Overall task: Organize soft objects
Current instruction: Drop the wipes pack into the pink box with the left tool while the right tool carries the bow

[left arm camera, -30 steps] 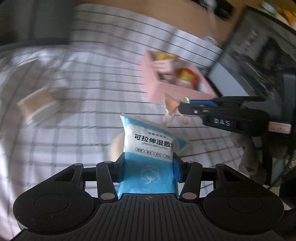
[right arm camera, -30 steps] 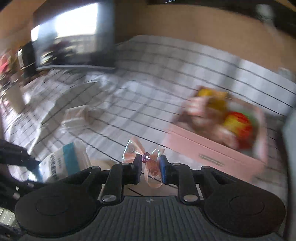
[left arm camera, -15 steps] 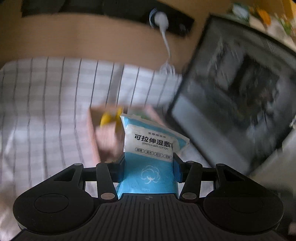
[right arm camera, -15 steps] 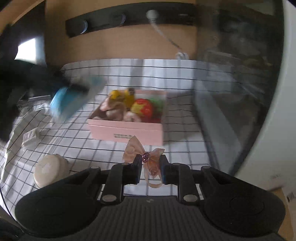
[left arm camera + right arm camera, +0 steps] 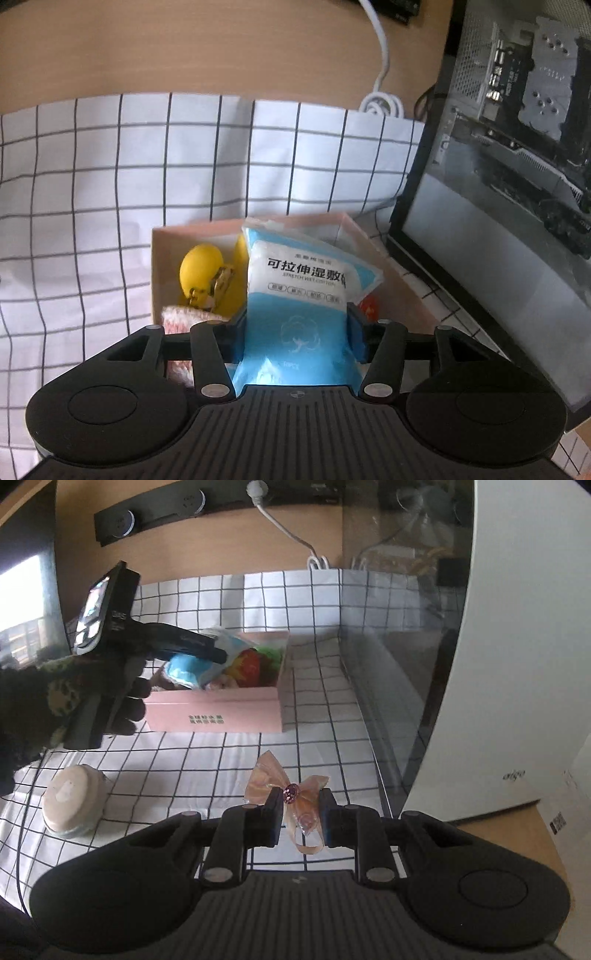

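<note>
My left gripper [image 5: 294, 325] has a blue and white pack of stretch wet cotton [image 5: 295, 280] between its pads; its jaws are opening, with the pads still touching the pack's sides. The pack hangs over the open pink box [image 5: 159, 258], which holds a yellow soft toy [image 5: 199, 266] and other soft things. In the right wrist view the left gripper [image 5: 218, 653] and the pack [image 5: 184, 668] are above the box [image 5: 214, 712]. My right gripper [image 5: 298, 812] is shut on a pink ribbon bow [image 5: 269, 775] with a purple gem, in front of the box.
A round beige pad [image 5: 70, 801] lies on the checked cloth at the left. A glass-sided computer case [image 5: 517, 664] stands close on the right of the box. A gloved hand [image 5: 37, 701] holds the left gripper. A white cable [image 5: 380, 74] hangs on the back wall.
The left gripper carried the pack across the cloth until it came over the pink box. The right gripper swung round with the bow to face the box, then held still.
</note>
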`<state>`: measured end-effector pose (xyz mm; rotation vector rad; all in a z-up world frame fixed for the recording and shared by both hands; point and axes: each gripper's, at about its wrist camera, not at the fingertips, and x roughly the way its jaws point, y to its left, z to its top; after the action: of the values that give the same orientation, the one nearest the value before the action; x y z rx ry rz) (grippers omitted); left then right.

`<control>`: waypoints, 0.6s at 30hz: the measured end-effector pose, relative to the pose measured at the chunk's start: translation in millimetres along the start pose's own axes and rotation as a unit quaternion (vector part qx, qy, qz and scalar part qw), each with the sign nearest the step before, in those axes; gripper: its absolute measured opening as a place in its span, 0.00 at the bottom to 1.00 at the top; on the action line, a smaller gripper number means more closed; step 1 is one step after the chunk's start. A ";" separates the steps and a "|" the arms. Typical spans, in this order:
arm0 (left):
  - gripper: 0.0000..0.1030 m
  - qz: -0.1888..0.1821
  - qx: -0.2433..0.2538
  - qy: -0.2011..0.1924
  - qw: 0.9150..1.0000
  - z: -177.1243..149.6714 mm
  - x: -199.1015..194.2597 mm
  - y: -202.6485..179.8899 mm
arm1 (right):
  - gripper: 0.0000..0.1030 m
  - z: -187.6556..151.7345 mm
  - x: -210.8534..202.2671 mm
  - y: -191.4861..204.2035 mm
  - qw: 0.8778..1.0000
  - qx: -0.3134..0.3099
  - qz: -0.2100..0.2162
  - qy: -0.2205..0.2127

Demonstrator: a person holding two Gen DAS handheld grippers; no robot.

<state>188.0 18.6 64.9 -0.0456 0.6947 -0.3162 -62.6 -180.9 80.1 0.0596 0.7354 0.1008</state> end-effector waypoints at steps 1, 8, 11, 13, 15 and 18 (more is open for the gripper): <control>0.55 0.002 0.001 0.001 1.000 -1.6 -0.2 1.4 | 0.20 0.7 2.4 -0.5 1.000 0.001 0.000 0.003; 0.51 -0.012 -0.003 -0.027 1.000 19.8 -44.2 1.9 | 0.20 10.1 10.6 9.4 1.000 -0.013 0.018 -0.004; 0.51 -0.042 -0.009 -0.052 0.998 37.1 -67.3 1.2 | 0.20 14.0 16.9 17.6 0.999 -0.019 0.030 -0.003; 0.44 -0.064 -0.010 -0.032 0.997 40.6 -65.5 -2.7 | 0.20 15.7 18.2 22.4 0.999 -0.024 0.037 -0.002; 0.41 -0.037 0.007 0.005 0.999 37.6 -49.9 -8.3 | 0.20 16.9 18.0 26.4 0.999 -0.031 0.041 -0.004; 0.44 0.001 -0.009 0.043 0.999 23.4 -20.1 -0.8 | 0.20 17.6 17.4 26.4 0.999 -0.030 0.039 -0.003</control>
<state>188.2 22.5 95.5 -0.0485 0.7819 -0.3125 -39.9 -153.0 83.9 0.0301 0.7242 0.1964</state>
